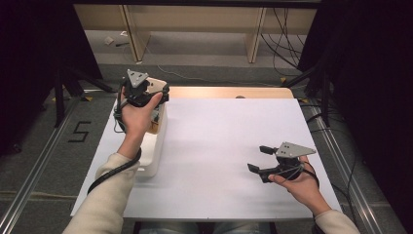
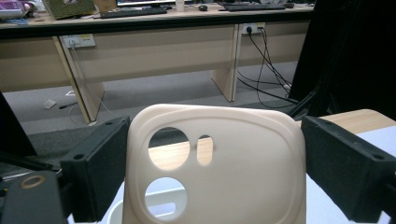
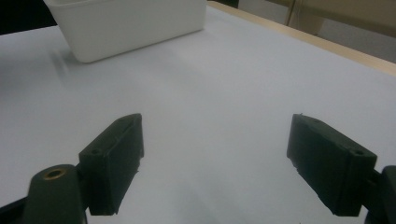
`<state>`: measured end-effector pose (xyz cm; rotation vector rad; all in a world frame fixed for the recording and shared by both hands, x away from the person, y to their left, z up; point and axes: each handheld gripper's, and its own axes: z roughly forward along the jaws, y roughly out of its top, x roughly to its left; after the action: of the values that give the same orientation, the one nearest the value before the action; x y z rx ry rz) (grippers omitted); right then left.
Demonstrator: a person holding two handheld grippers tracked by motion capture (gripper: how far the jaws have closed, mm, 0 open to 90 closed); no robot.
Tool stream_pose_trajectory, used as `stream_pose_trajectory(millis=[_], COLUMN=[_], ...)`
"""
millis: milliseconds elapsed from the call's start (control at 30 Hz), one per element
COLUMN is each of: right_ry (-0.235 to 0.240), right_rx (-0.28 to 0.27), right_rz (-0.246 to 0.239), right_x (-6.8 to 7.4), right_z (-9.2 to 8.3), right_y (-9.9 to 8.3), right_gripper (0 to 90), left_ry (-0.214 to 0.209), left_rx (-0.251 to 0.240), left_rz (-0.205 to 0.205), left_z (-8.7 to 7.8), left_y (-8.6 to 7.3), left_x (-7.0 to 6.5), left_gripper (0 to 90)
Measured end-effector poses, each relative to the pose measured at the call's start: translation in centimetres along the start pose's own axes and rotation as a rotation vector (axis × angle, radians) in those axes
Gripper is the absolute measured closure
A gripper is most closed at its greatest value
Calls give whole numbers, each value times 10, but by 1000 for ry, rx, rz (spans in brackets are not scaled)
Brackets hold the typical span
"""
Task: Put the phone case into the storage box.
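**Holding one phone case above the white bin**

Gripping the cream phone case (image 2: 224, 172) by its two long edges, the left tool (image 1: 146, 92) keeps it lifted over the far end of the white bin (image 1: 157, 146), near the far left corner of the table (image 1: 219, 146). The jaws press on the sides of the case and not on its flat back, probably because the thin shell is easier to control this way and the camera holes stay free. The back of the case faces the left gripper view, with the camera end up. I judge that the case is on its way either out of the bin or into it; which one, the pictures cannot tell.

The right tool (image 1: 257, 158) rests low over the bare white sheet at the near right, well apart from the bin. Its jaws stand wide with nothing between them, so it seems to wait, ready to help.

Counted: one phone case, one bin, two tools. In the case I count three holes: two round ones and one small slot. What lies inside the bin is hidden.
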<state>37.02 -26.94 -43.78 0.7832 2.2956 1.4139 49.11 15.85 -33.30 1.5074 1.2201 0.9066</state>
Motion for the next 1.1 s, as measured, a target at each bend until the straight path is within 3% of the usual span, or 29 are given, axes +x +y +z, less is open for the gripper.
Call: stream_pose_trajectory(millis=[1100], right_ry=[2], right_rx=[0], right_rz=[-3], right_x=[0], right_z=[0], right_y=[0], right_gripper=[197], left_ry=[50], left_rx=[-2], left_rz=[-21], left_z=[5], left_y=[-8], left_x=[15], left_gripper=[110])
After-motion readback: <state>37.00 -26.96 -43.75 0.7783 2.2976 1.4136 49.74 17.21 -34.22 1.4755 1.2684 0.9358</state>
